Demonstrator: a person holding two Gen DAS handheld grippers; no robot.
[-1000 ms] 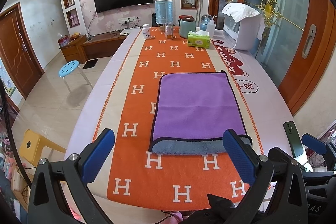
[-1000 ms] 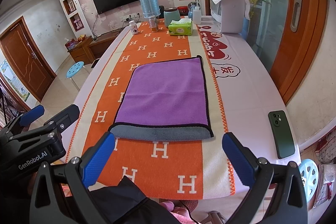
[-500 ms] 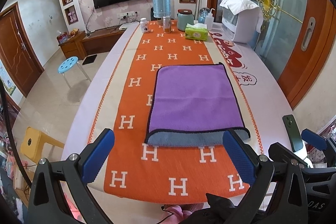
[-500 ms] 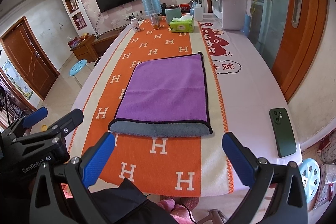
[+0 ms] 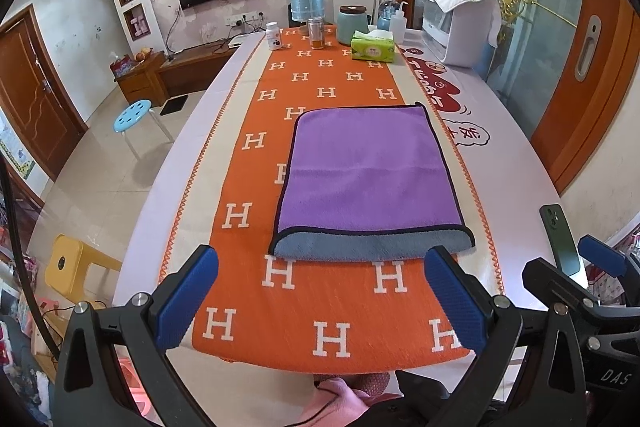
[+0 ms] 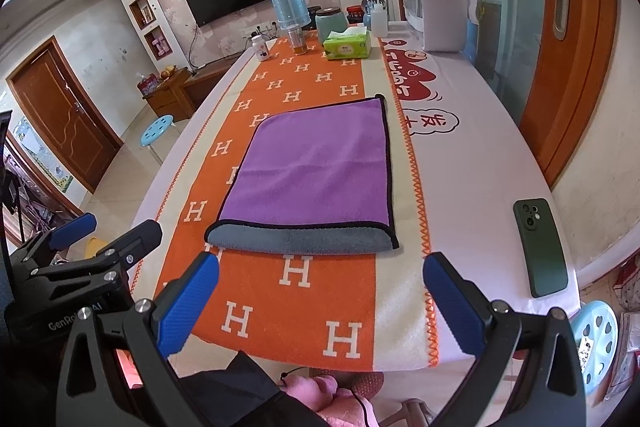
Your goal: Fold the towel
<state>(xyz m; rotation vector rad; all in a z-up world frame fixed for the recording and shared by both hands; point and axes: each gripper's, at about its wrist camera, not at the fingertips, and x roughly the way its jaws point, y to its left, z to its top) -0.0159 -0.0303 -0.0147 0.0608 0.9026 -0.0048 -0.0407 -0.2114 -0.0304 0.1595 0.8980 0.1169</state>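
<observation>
A purple towel [image 5: 366, 169] with a black border lies folded flat on the orange H-patterned runner [image 5: 332, 307]; its grey underside shows along the near edge. It also shows in the right wrist view [image 6: 316, 167]. My left gripper [image 5: 320, 301] is open and empty, held back above the table's near edge, short of the towel. My right gripper [image 6: 320, 303] is open and empty too, at the near edge. The left gripper's body [image 6: 80, 267] shows at the left of the right wrist view.
A dark green phone [image 6: 540, 247] lies on the table at the right, near the front edge. A green tissue box [image 5: 373, 47], bottles, a jar and a white appliance [image 5: 460, 23] stand at the far end. Stools stand on the floor at left.
Both grippers have drawn back toward the near edge of the table and away from the towel. The towel has not moved. Both stay open.
</observation>
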